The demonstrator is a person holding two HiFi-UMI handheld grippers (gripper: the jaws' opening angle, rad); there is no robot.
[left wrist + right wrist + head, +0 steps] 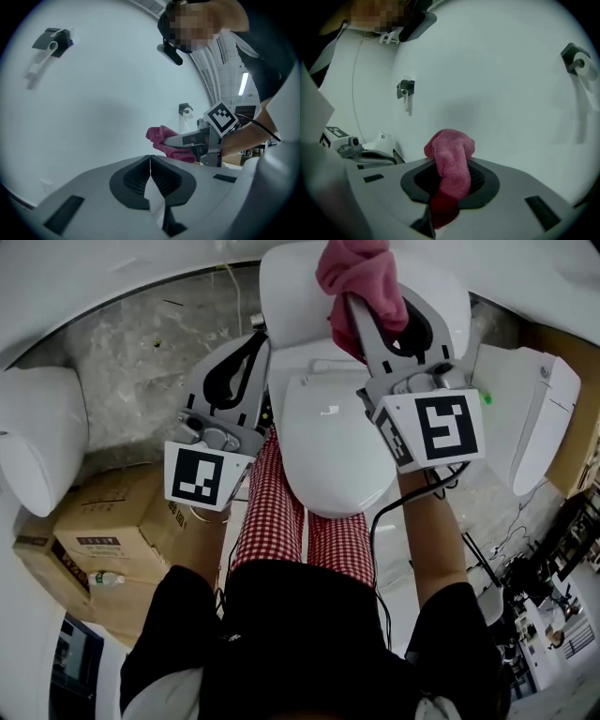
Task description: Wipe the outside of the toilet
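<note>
Closest in, my red-check trousers (272, 512) stand right up against the front of the toilet (328, 446), whose lid is closed. My left gripper (150, 161) has its jaws pressed together with nothing between them. It hangs off the toilet's left side, with the cardboard boxes (103, 540) on the floor further out to its left and back toward me. My right gripper (450, 180) is just to the right of the left one and reaches further forward. It's clamped on the pink cloth (450, 159), which bunches up past the jaw tips, with a tail hanging down between them. From my head camera the closed lid sits under that gripper's marker cube, and the cloth sits over the tank (291, 287) at the jaw tips. I honestly can't tell whether it's touching the tank. To the right of the right gripper there's another white toilet (534, 418), well apart. Ahead of both grippers is just plain white wall (497, 93), with a toilet roll holder (576, 61) up and to the right of the right gripper.
</note>
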